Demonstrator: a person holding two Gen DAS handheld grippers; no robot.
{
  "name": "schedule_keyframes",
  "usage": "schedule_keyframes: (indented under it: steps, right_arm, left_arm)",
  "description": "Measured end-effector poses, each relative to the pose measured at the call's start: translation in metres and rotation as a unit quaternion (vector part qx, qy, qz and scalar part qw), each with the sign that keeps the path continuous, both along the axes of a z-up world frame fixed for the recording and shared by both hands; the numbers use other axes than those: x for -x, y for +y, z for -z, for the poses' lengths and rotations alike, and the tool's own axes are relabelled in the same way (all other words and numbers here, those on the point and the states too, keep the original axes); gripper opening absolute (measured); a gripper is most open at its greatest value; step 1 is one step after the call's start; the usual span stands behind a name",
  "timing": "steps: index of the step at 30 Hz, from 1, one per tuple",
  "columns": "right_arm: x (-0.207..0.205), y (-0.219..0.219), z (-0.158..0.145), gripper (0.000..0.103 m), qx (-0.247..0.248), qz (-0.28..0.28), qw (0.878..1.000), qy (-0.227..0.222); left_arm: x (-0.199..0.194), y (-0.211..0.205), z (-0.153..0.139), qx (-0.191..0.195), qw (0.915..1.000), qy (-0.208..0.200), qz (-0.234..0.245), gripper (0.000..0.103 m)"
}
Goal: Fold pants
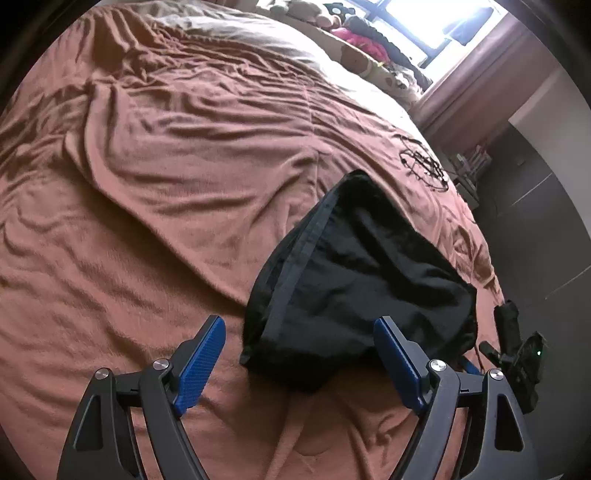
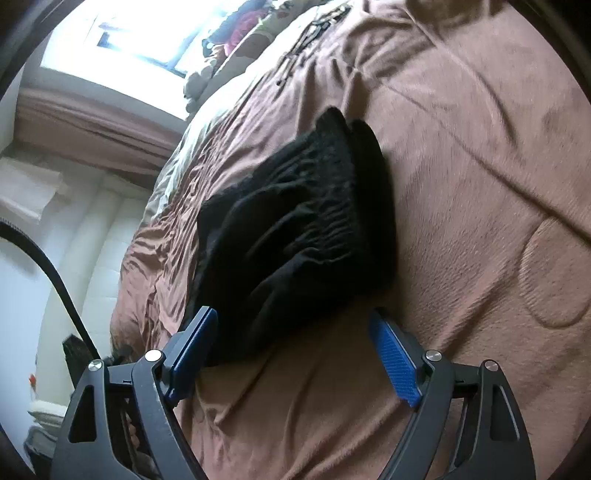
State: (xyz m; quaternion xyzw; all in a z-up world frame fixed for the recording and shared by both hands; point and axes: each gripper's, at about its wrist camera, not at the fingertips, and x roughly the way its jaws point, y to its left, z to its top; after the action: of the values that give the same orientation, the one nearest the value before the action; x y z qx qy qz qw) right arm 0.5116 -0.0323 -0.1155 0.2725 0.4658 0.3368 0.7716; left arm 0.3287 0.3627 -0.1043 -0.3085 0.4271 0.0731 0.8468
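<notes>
The black pants (image 1: pixel 354 280) lie folded into a compact bundle on the rumpled brown bedspread (image 1: pixel 166 166), filling the lower centre and right of the left wrist view, with a grey seam strip running down their left edge. The left gripper (image 1: pixel 299 332) hangs just above the near end of the bundle with its jaws spread wide; the blue pads (image 1: pixel 199 365) grip nothing, and the pants' near corner lies in the gap between them without touching either pad. At the right edge of that view, the other black tool shows beside the bundle. In the right wrist view the pants (image 2: pixel 306 229) sit in the middle of the frame, their gathered waistband running up toward the upper centre. The right gripper (image 2: pixel 291 332) is also wide apart and holds nothing; its left pad (image 2: pixel 192 350) stands right at the bundle's near edge, though contact cannot be told, while the right pad is over bare bedspread (image 2: pixel 480 184). A bright window (image 2: pixel 122 33) fills the upper left.
</notes>
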Motion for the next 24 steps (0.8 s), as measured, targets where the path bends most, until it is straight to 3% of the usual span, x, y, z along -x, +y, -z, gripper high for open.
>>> schedule_keyframes:
  steps: [9,16,24]
  right_arm:
    - [-0.022,0.004,0.01,0.052,0.001,0.036,0.999,0.009]
    - [-0.017,0.012,0.006,0.051,0.013,0.032,0.999,0.001]
    - [-0.019,0.011,0.004,0.051,0.015,0.022,1.0,-0.001]
  left_arm:
    - [-0.013,0.007,0.04,0.035,0.9991,0.017,0.018,0.082]
    - [-0.026,0.012,0.063,0.053,0.9978,0.036,0.017,0.075]
    - [-0.034,0.02,0.068,0.074,0.9964,0.02,0.036,0.073]
